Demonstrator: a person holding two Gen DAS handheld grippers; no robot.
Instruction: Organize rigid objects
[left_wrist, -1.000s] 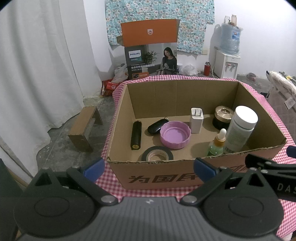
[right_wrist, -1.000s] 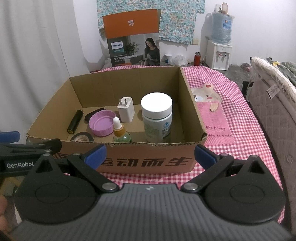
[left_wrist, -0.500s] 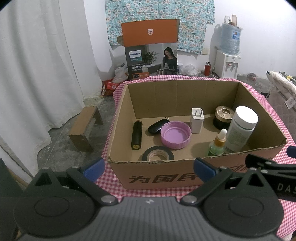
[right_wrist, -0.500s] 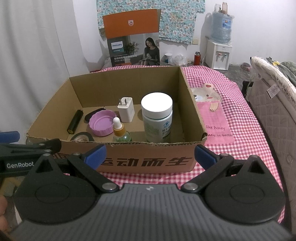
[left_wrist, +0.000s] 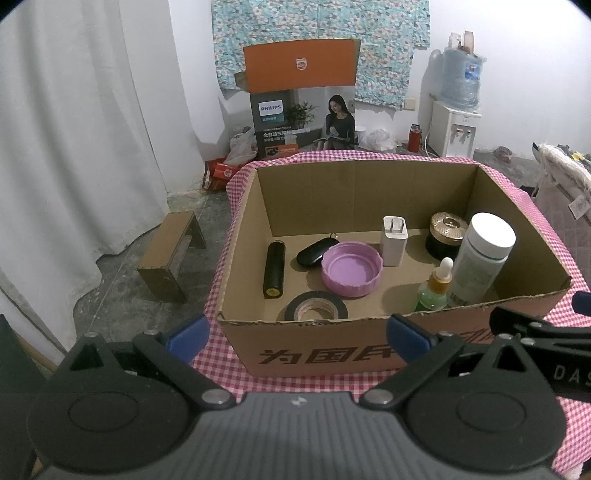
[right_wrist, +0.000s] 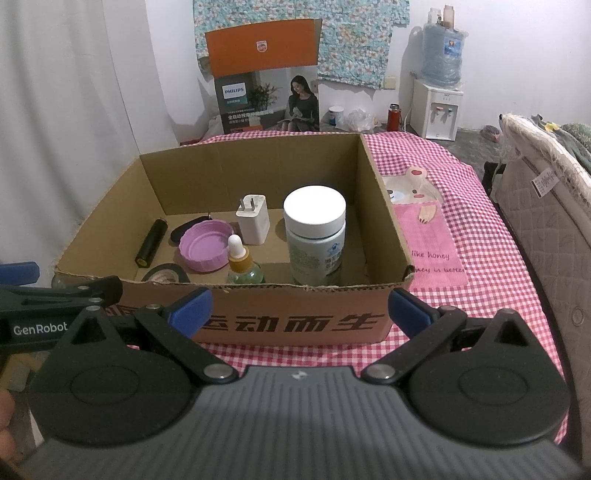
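An open cardboard box (left_wrist: 317, 354) (right_wrist: 295, 321) stands on the checked table. In it lie a black cylinder (left_wrist: 274, 269), a black mouse-like case (left_wrist: 314, 251), a purple lid (left_wrist: 351, 269), a roll of black tape (left_wrist: 316, 308), a white charger (left_wrist: 394, 240), a gold-topped jar (left_wrist: 445, 236), a dropper bottle (left_wrist: 436, 291) and a white-capped bottle (right_wrist: 314, 236). My left gripper (left_wrist: 297, 334) is open and empty in front of the box's near wall. My right gripper (right_wrist: 299, 308) is open and empty, also before the near wall.
A pink bear-print mat (right_wrist: 424, 236) lies on the checked cloth right of the box. A mattress edge (right_wrist: 546, 236) is at the far right. A small wooden stool (left_wrist: 170, 254) stands on the floor at the left. A Philips carton (left_wrist: 303, 107) stands behind the table.
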